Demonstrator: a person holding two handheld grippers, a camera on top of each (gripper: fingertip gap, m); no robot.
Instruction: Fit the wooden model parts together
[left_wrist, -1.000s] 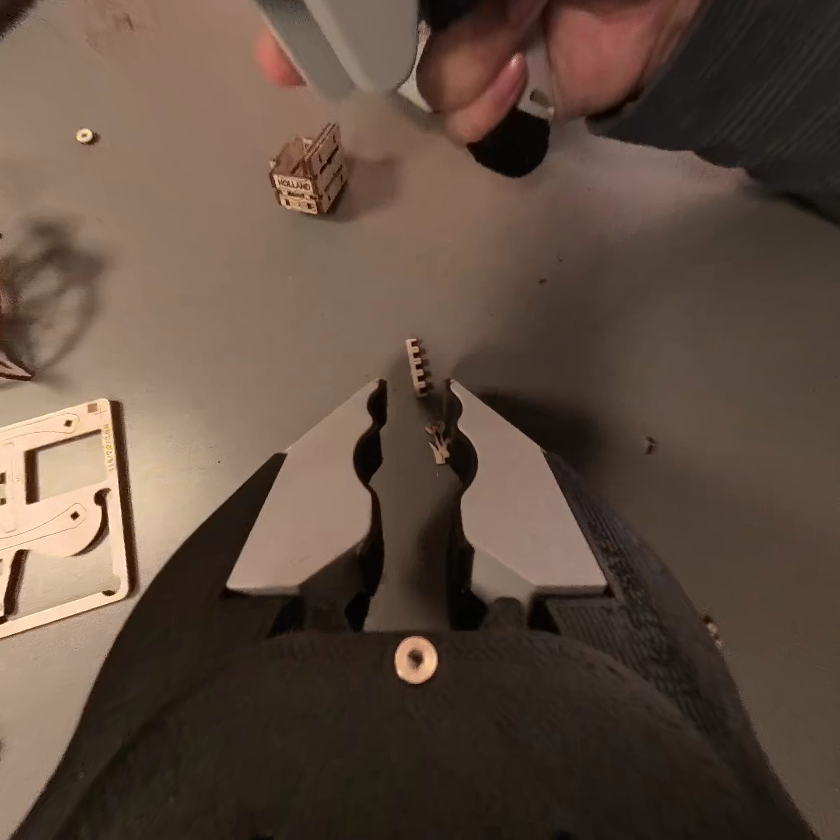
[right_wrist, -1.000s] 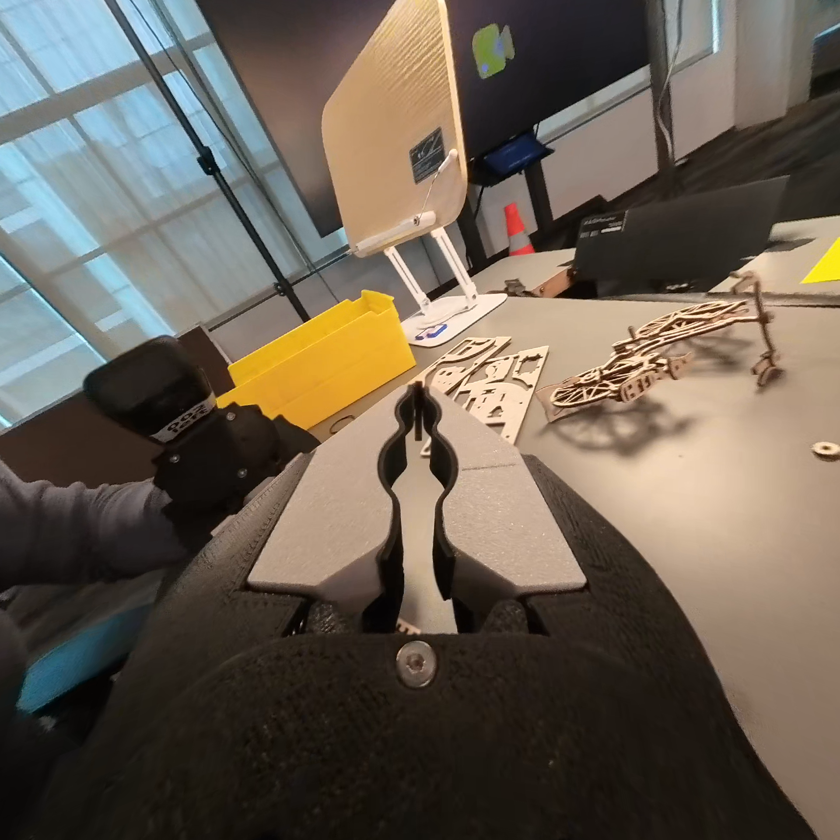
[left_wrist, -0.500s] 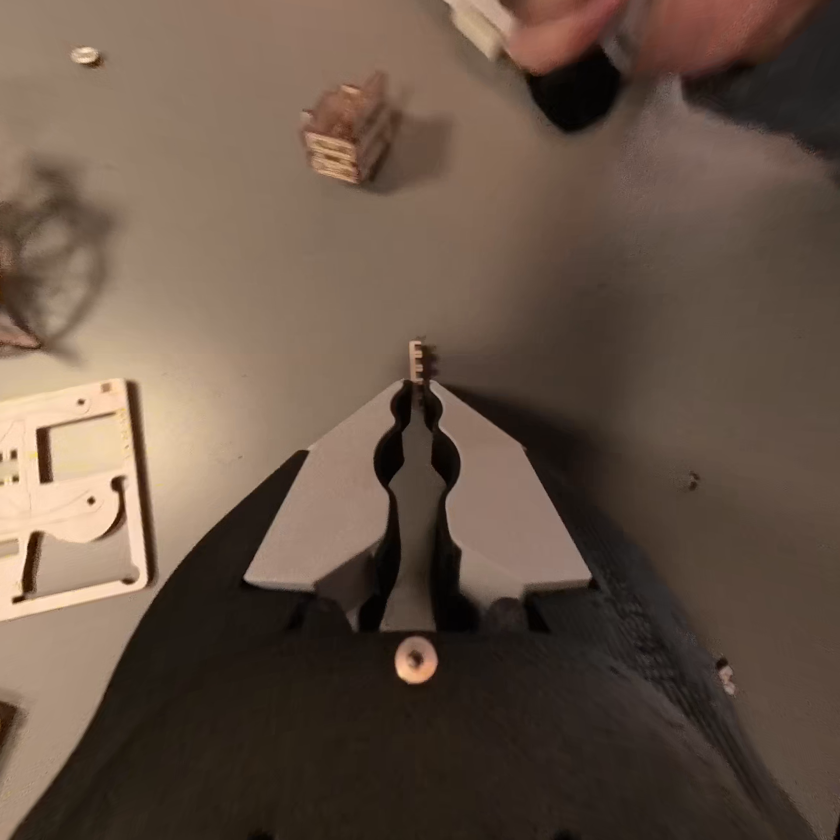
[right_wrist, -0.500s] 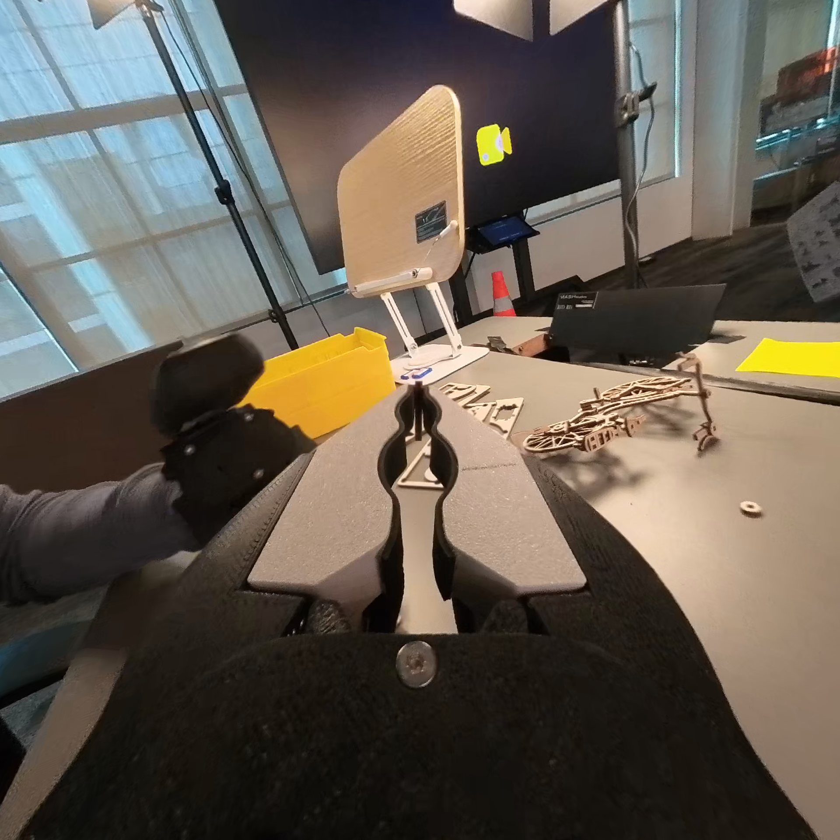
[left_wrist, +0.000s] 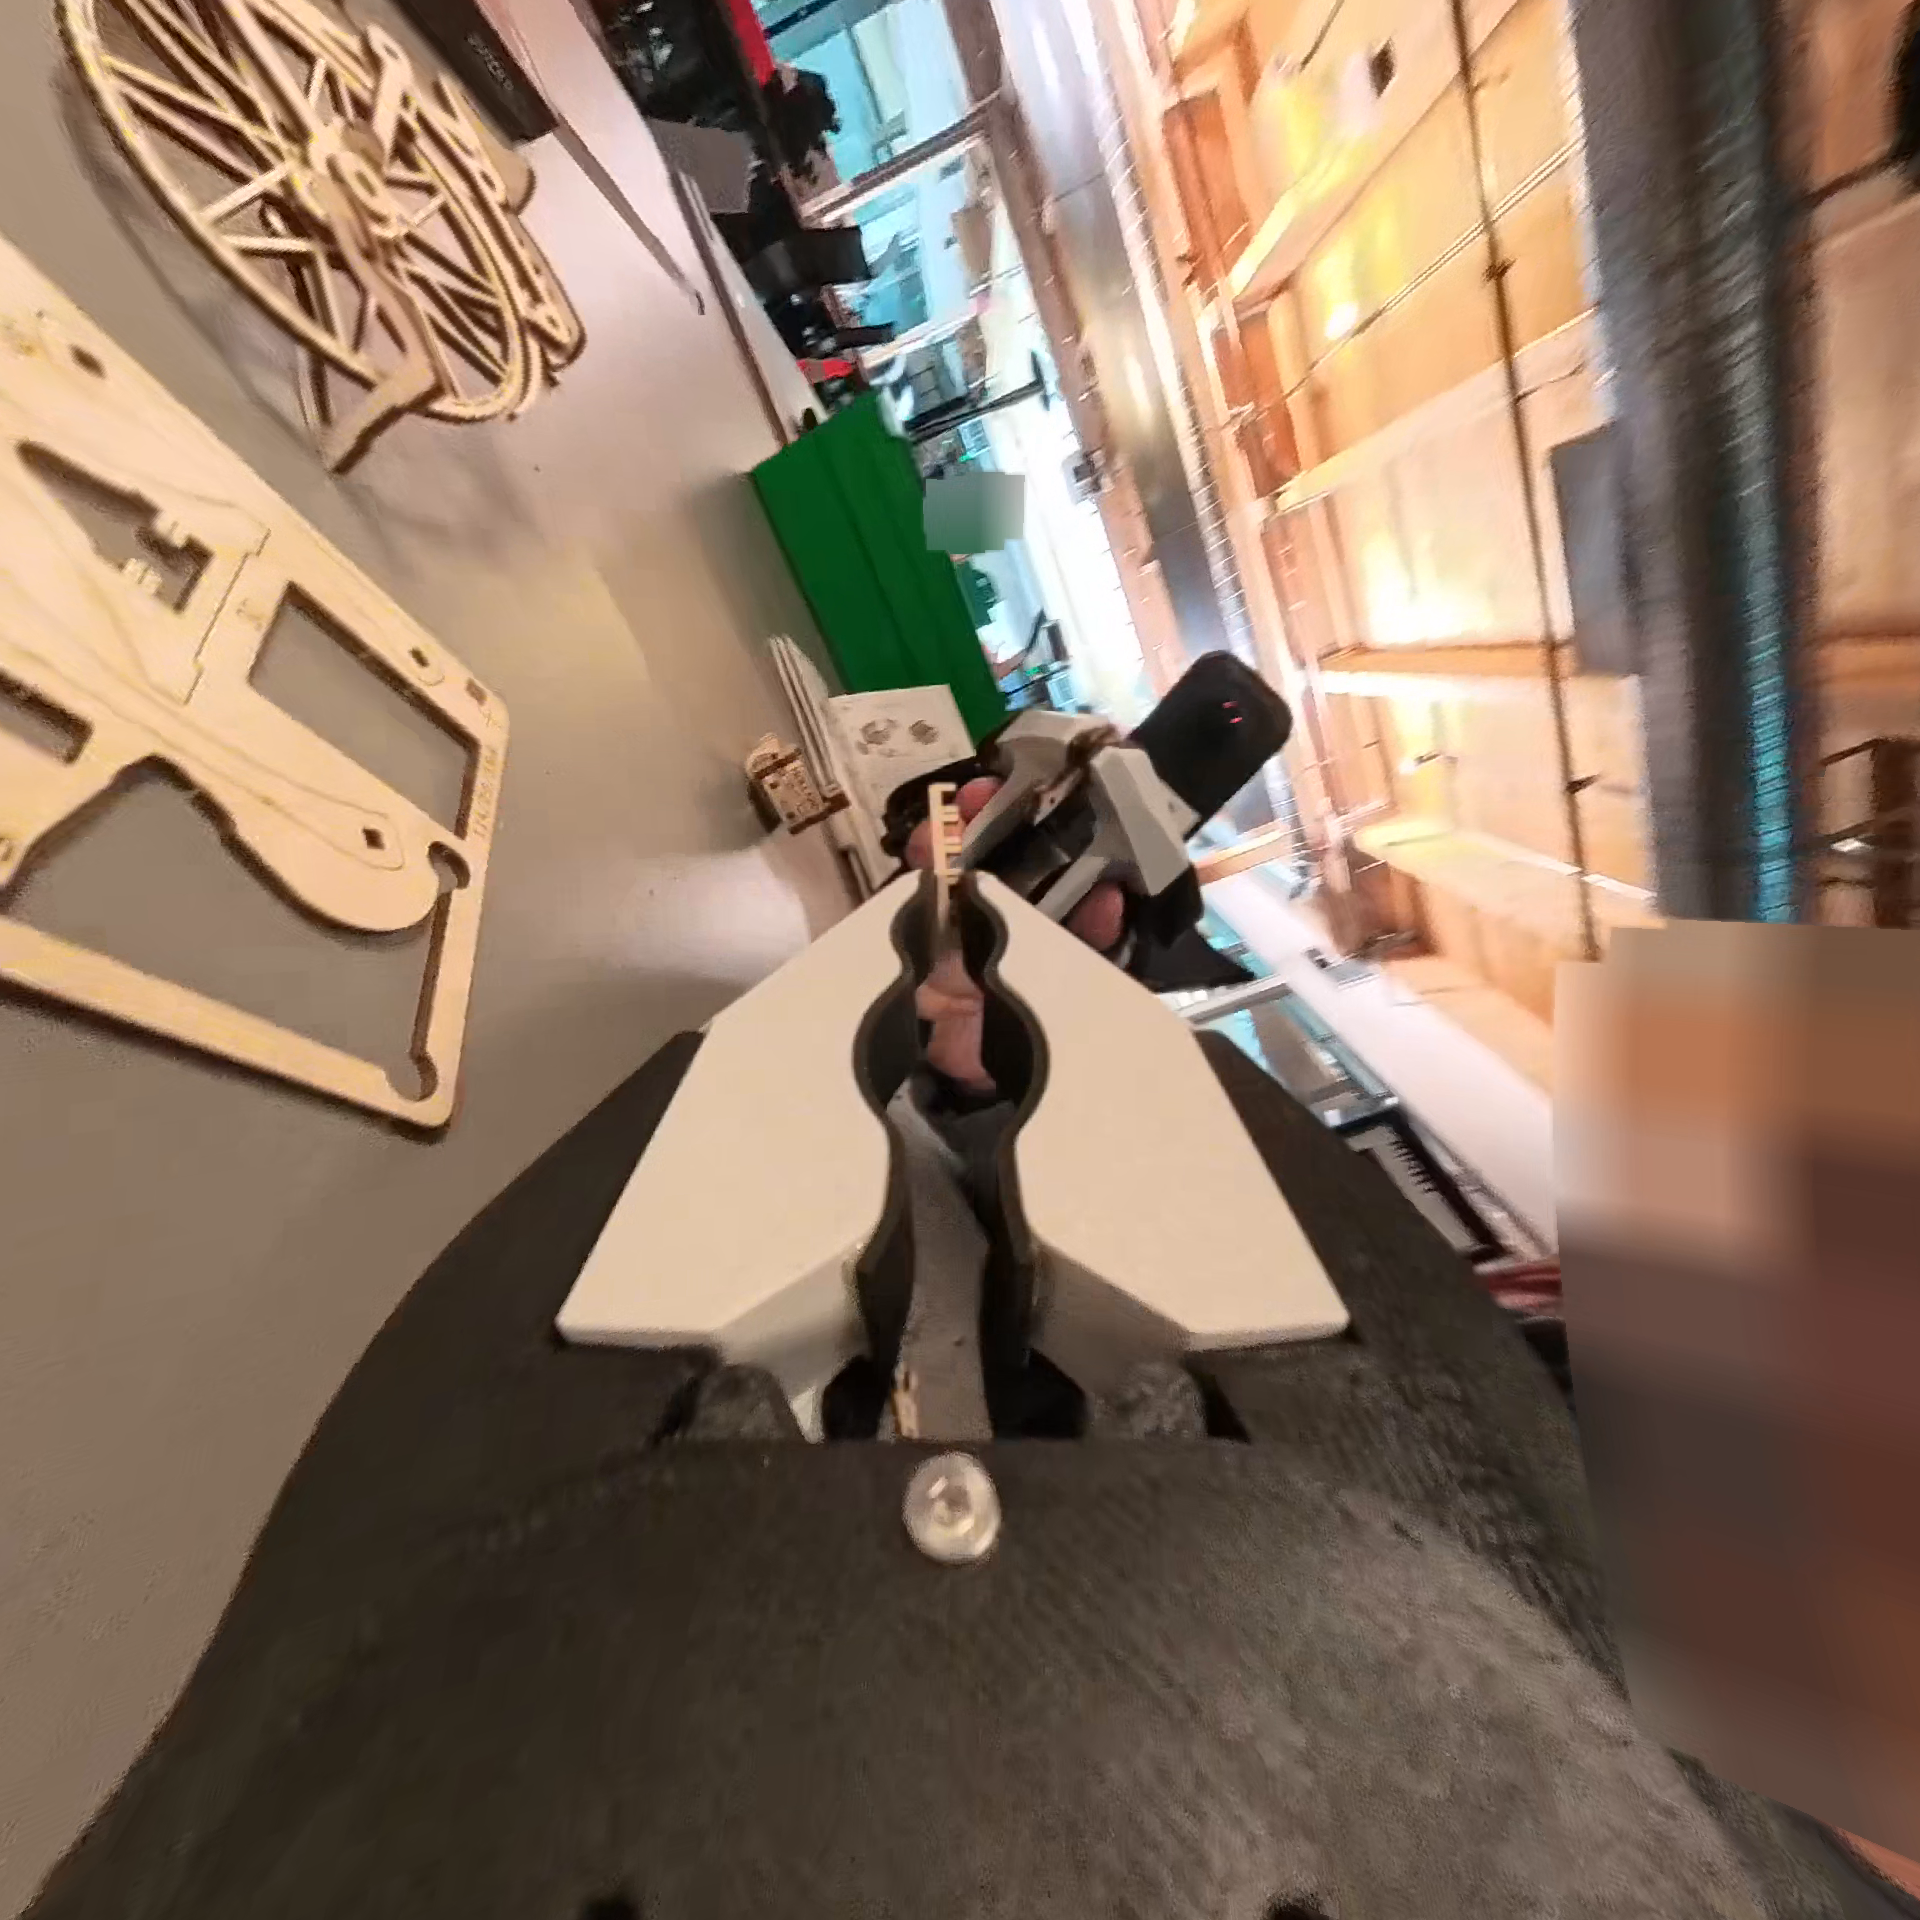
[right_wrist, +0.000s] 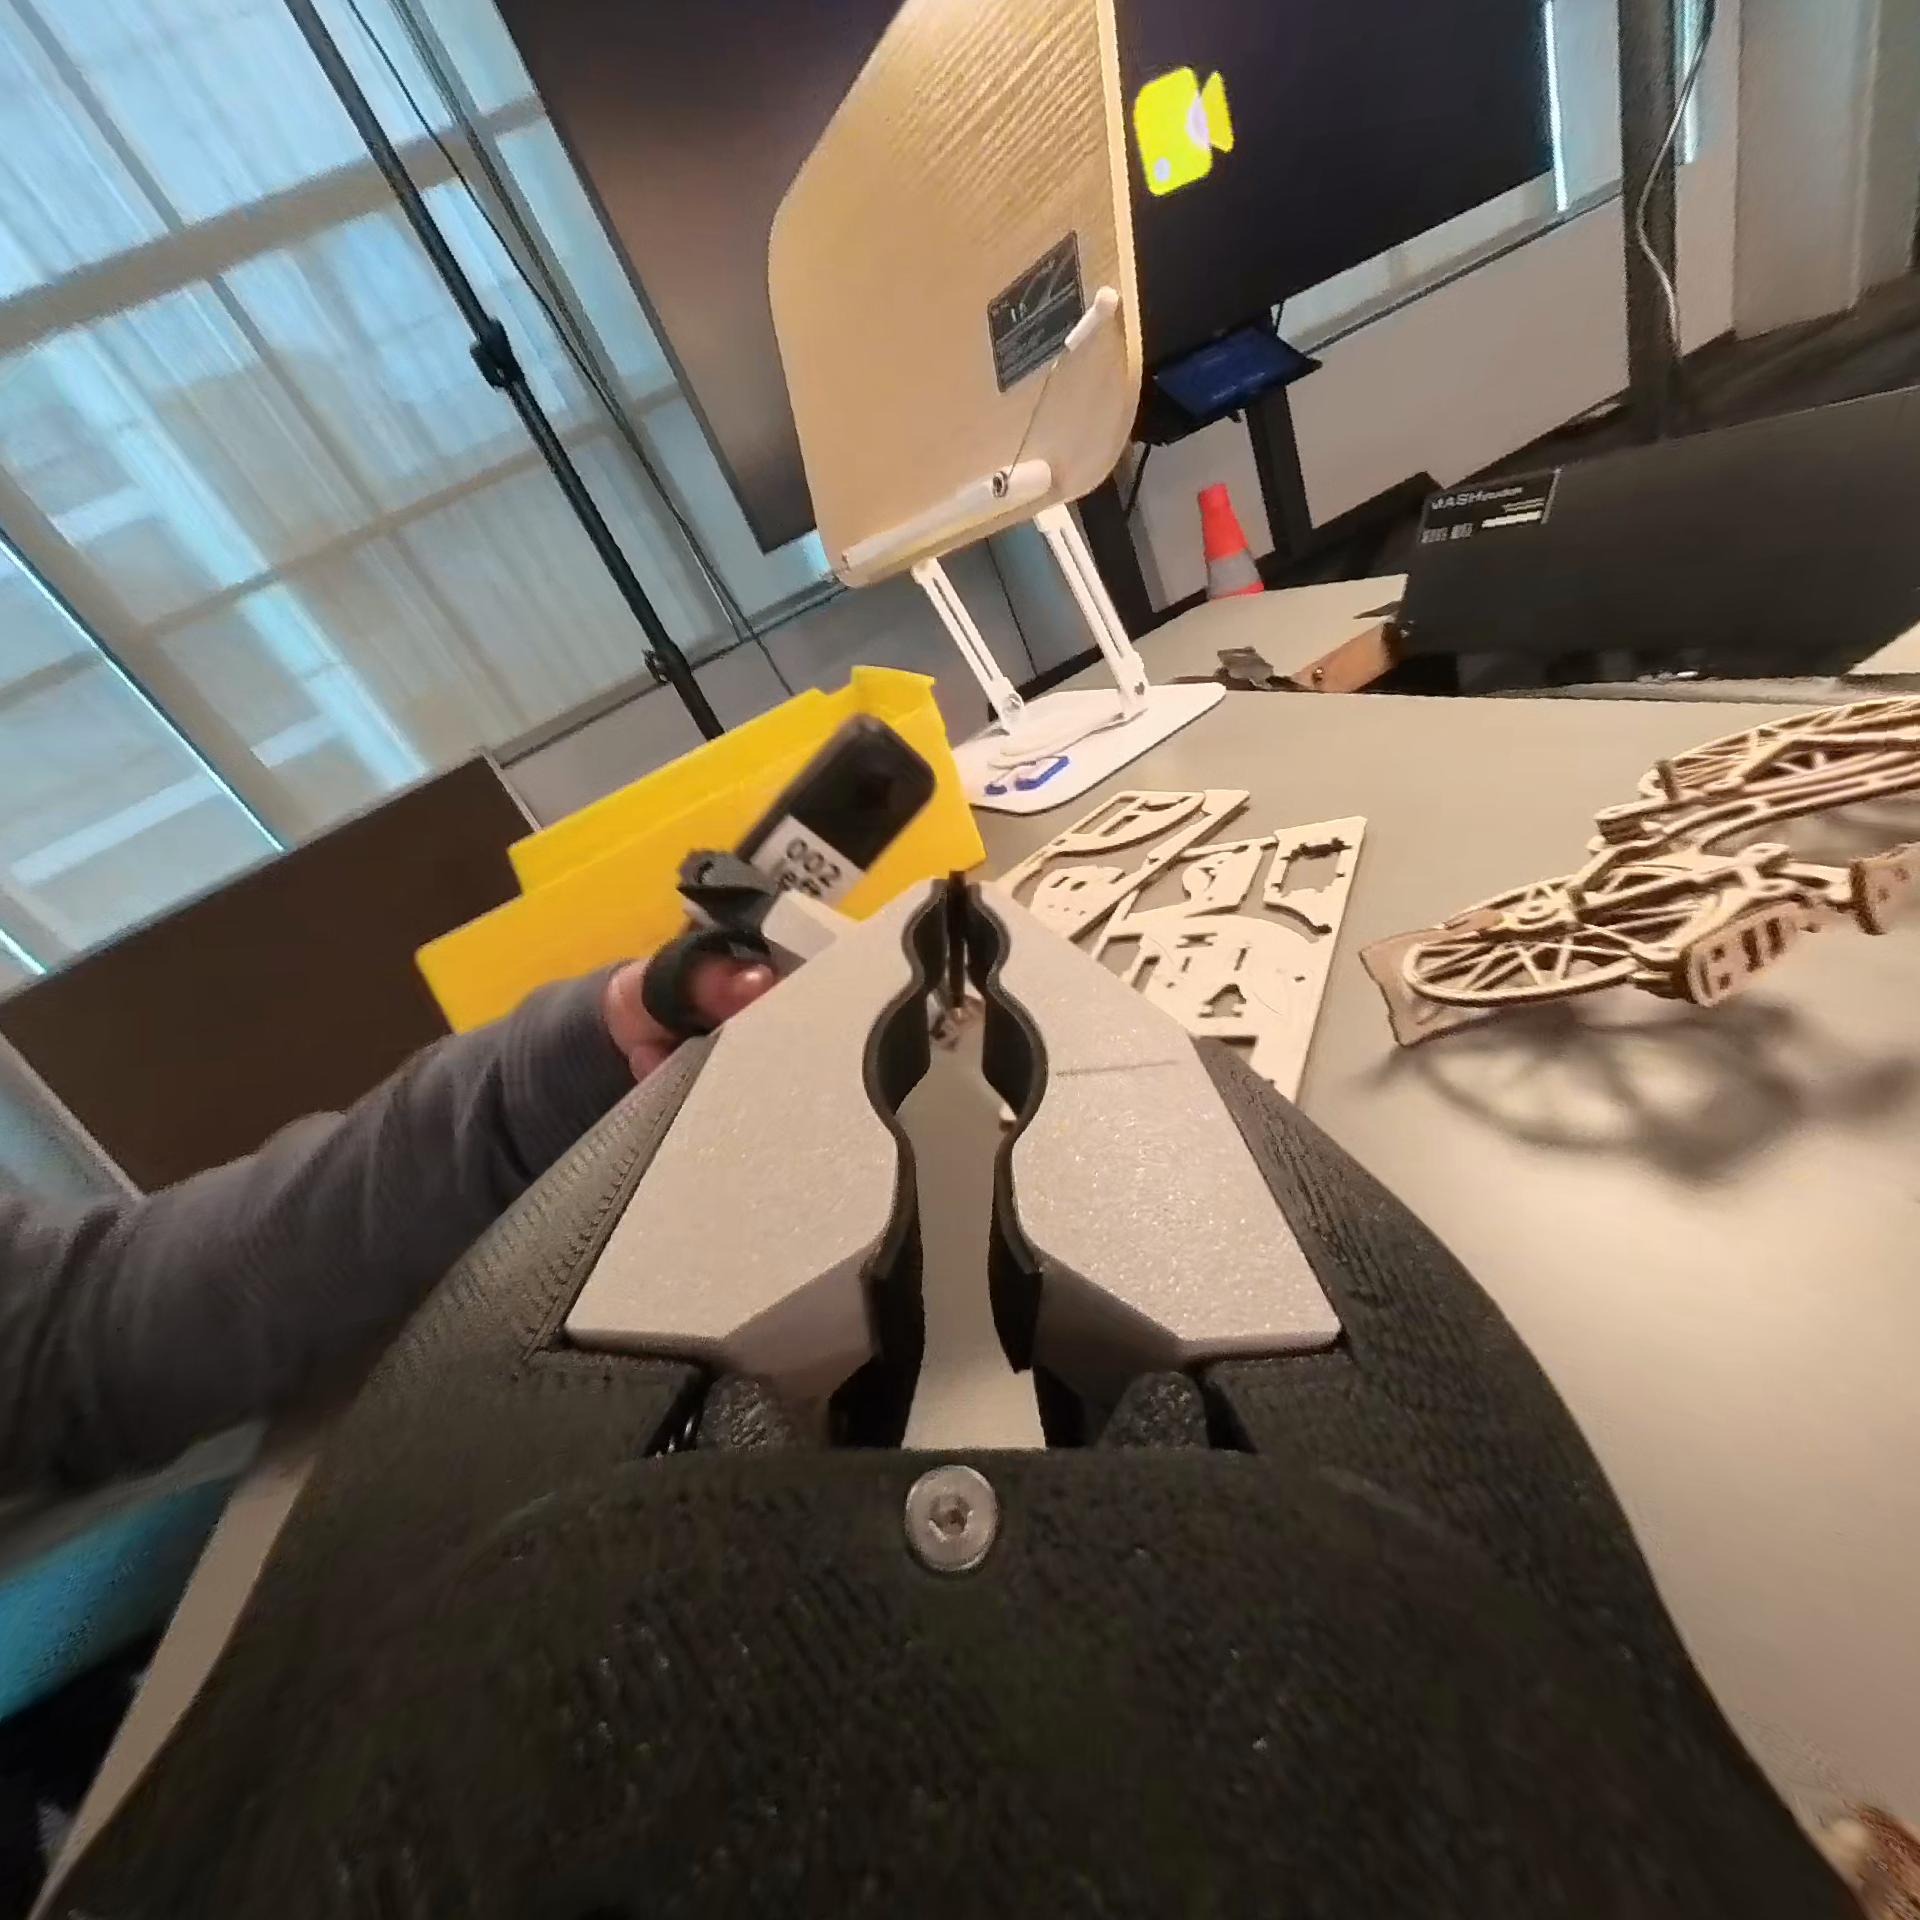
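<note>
My left gripper (left_wrist: 943, 883) is shut on a small comb-shaped wooden part (left_wrist: 943, 831), whose toothed end sticks out past the tips. It is held in the air above the grey table (left_wrist: 582, 644). My right gripper (right_wrist: 956, 896) is shut on a thin flat part (right_wrist: 951, 940), seen edge-on as a dark sliver between the tips. In the left wrist view the right gripper (left_wrist: 1081, 831) shows just beyond the comb part, held by a hand. In the right wrist view the left gripper (right_wrist: 800, 862) shows at the left, close to my right tips.
A wooden wheel model (left_wrist: 312, 197) (right_wrist: 1662, 894) and cut-out wooden sheets (left_wrist: 239, 790) (right_wrist: 1195, 914) lie on the table. A small wooden crate (left_wrist: 792, 784) stands by a white booklet (left_wrist: 899, 727). A yellow bin (right_wrist: 665, 883) and a board on a white stand (right_wrist: 966, 312) stand behind. My left and right fingertips are right by each other.
My left gripper shut on the comb part that lay on the table, lifted it and tilted up towards the right gripper. The right gripper stayed shut and dipped slightly.
</note>
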